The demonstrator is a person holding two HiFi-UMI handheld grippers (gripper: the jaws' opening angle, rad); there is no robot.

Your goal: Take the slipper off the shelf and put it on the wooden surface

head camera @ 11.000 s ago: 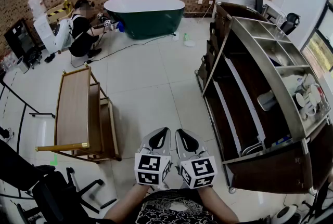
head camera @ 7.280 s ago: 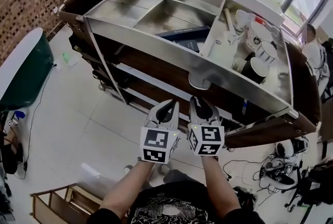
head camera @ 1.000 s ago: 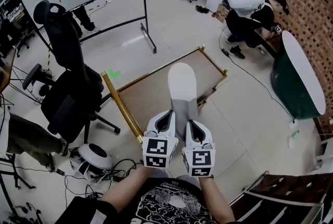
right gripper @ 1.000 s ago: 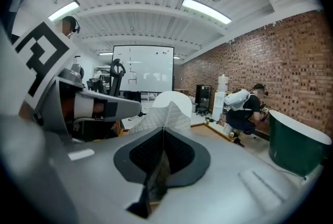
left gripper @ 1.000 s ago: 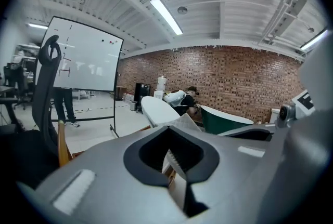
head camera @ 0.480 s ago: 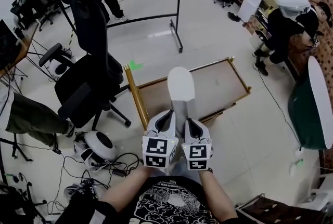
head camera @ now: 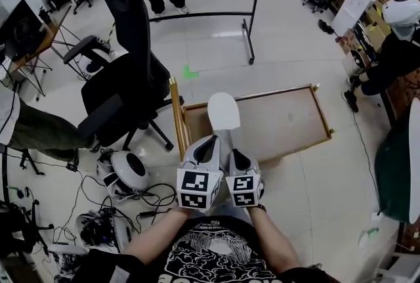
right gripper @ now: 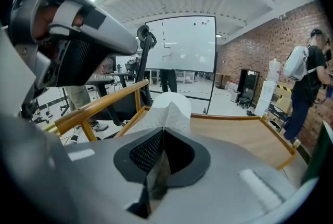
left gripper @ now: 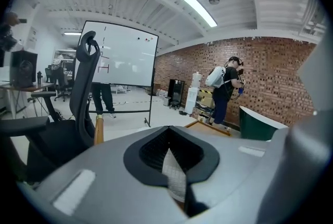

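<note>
Wooden surface ahead | left gripper, right gripper side by side, tilted down | fingers clenched on slipper

White slipper, waffle-textured fabric, rounded toe pointing away from the person, heel end pinched between left gripper and right gripper, both clamped on its fabric. It lies roughly level, long axis straight ahead, toe over the near left part of the wooden surface; can't tell if it touches the wood. Wooden surface is a light brown flat rectangle with a gold-coloured rail round its edge, slipper close to the left rail
</note>
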